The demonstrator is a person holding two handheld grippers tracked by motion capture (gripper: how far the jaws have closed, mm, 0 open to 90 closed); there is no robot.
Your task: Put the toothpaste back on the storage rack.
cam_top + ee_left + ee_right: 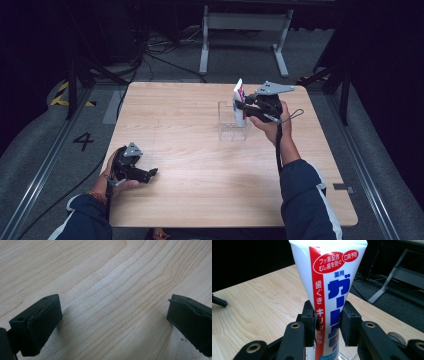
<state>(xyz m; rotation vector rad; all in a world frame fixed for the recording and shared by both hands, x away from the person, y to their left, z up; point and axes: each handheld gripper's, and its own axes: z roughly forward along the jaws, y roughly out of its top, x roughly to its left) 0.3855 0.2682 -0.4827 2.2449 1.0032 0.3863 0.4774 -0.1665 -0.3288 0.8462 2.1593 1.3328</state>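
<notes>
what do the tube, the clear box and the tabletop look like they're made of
Tube: likely soft glossy plastic, white with printed red and blue lettering, its top end crimped flat.
Clear box: seemingly hard transparent plastic; the wood shows through its walls.
Tabletop: pale wood or wood-look laminate, matt, with visible grain lines.

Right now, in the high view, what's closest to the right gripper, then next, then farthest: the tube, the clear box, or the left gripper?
1. Tube: clamped upright in the right gripper's jaws, at its left.
2. Clear box: on the table, just below the tube.
3. Left gripper: far off, near the table's front left edge.
</notes>
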